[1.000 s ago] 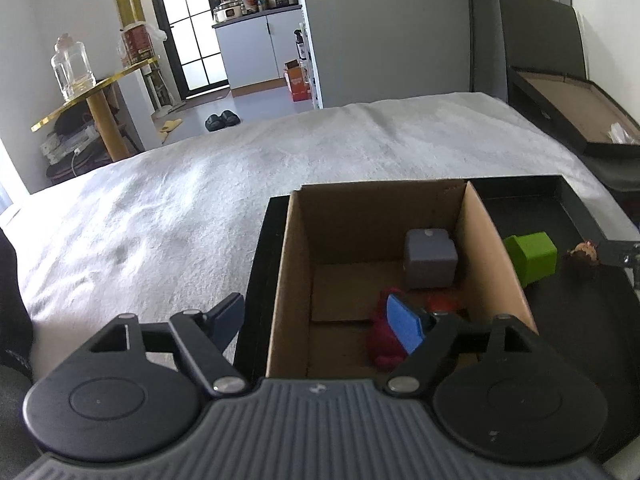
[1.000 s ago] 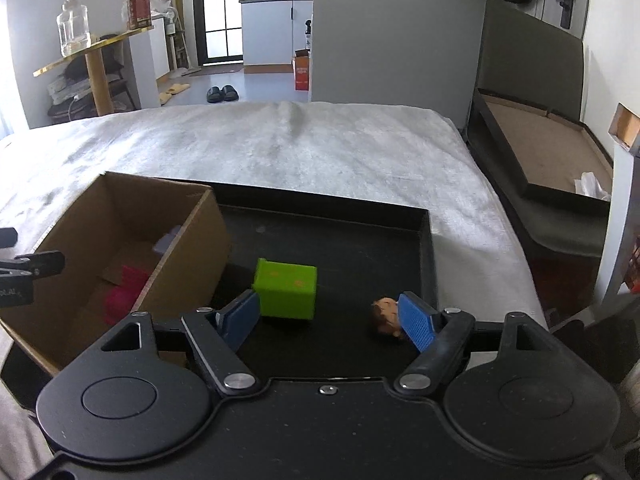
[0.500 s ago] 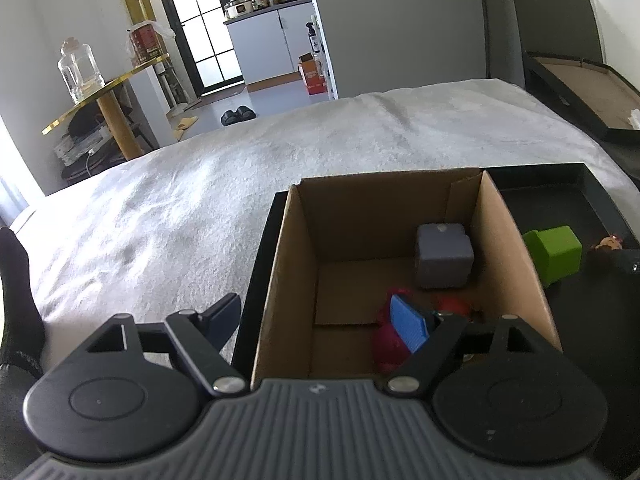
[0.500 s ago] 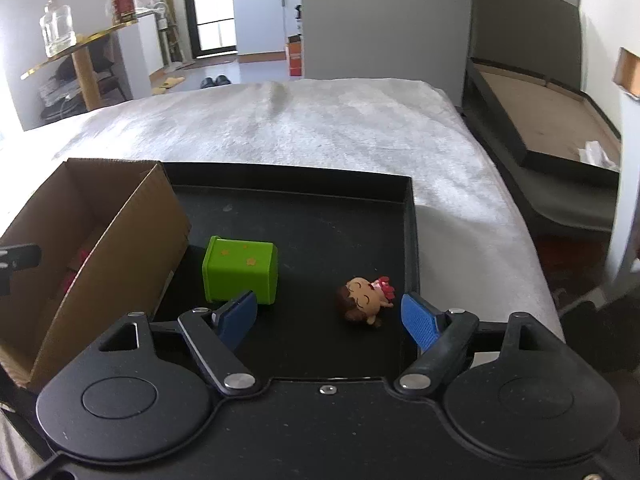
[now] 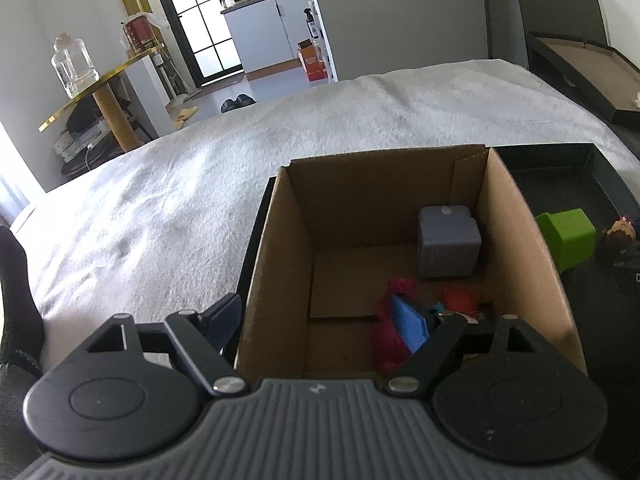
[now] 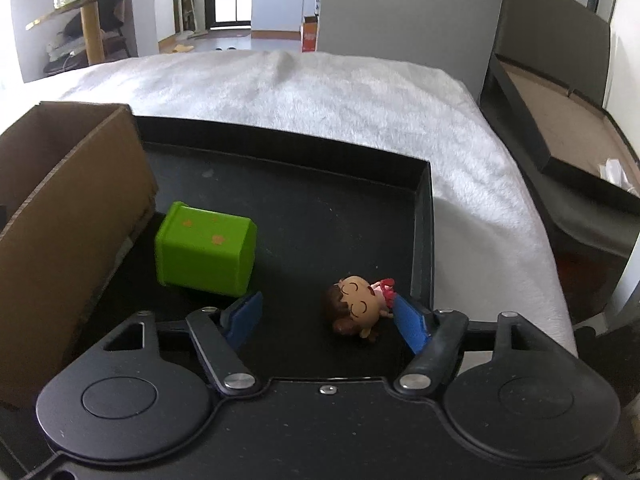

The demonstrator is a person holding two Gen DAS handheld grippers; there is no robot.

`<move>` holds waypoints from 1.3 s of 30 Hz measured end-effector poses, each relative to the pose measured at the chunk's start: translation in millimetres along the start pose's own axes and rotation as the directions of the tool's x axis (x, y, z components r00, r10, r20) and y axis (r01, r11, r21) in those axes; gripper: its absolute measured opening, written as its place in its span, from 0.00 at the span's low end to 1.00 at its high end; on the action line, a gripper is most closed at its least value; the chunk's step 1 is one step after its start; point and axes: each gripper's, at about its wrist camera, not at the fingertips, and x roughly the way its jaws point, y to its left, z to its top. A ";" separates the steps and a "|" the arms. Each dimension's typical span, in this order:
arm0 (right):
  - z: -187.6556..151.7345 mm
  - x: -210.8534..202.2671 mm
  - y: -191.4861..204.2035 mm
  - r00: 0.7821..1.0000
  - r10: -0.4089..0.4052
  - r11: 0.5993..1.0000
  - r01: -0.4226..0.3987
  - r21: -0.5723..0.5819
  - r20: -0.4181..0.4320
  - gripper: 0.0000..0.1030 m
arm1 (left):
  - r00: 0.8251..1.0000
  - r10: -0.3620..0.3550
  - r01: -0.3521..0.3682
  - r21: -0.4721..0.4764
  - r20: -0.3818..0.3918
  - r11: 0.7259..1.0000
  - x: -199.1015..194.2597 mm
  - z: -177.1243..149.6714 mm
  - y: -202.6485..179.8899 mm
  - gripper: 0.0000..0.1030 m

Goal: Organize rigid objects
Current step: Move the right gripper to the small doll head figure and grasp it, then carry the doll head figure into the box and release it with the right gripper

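Jaws closing around doll point(image 6: 356, 304), seemingly untouched

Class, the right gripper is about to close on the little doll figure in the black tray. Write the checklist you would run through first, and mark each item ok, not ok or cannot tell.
1. Doll figure lies between the right gripper's fingers: ok, though nearer one finger; the jaws have just been closing.
2. Pads pressing on the doll: not ok, a gap shows on one side.
3. Green block clear of the jaws: ok, it sits beyond the other fingertip.
4. Cardboard box has room: ok, bare floor shows beside the grey cube.
5. Left gripper holds nothing: ok, open, straddling the box wall.
6. Doll's grip firmness: cannot tell.
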 end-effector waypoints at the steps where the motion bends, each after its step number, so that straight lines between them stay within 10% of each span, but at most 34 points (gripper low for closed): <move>1: 0.4 2.5 -0.5 1.000 0.000 1.000 0.000 -0.001 -0.001 0.67 | 1.000 0.003 -0.003 -0.001 -0.001 1.000 0.9 -0.1 -0.3 0.79; 6: -0.9 8.1 -1.3 1.000 -0.005 1.000 0.004 -0.024 -0.021 0.34 | 1.000 0.011 -0.011 0.001 -0.008 1.000 3.6 0.3 -1.7 0.79; 39: 16.0 -75.7 27.7 0.999 0.008 0.998 -0.005 -0.062 0.054 0.34 | 0.998 -0.058 0.058 -0.028 0.000 0.998 -8.7 -11.7 11.8 0.78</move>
